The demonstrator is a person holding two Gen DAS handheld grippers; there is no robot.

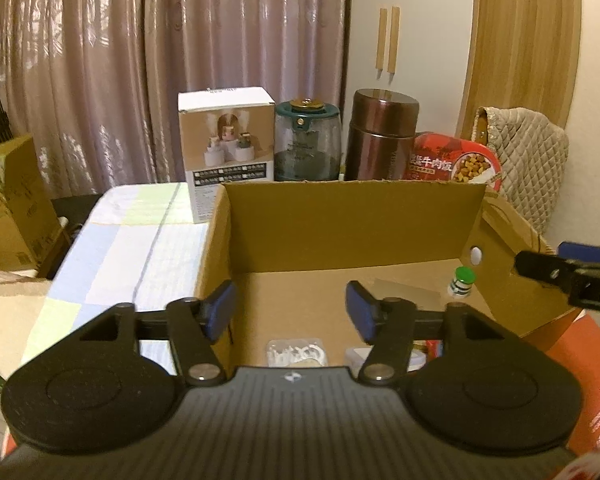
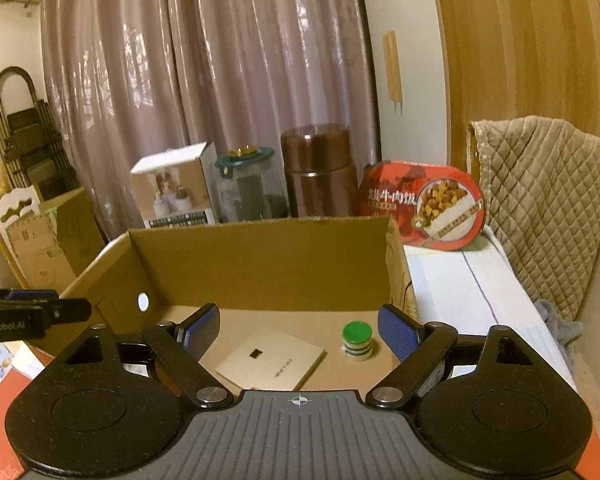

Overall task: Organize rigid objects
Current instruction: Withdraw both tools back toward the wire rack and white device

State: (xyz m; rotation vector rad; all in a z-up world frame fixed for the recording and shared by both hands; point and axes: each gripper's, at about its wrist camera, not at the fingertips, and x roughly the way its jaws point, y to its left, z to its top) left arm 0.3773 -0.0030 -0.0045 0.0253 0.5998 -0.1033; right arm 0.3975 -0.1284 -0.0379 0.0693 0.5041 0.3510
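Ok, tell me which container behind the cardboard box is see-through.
The jar with the green lid, between the white carton and the brown metal flask. Its glass wall shows dark contents; the others are opaque.

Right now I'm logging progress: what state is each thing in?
left tool: open, empty
right tool: open, empty
cardboard box: open-topped
green-capped bottle: upright in box, capped
flat card: lying in box
brown canister: upright, lidded, outside box

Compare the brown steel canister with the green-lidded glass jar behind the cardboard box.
The brown canister is opaque metal; the glass jar is see-through, with dark contents. The canister stands taller. Its lid is brown like its body; the jar's lid is green with a gold knob. Both stand upright, side by side.
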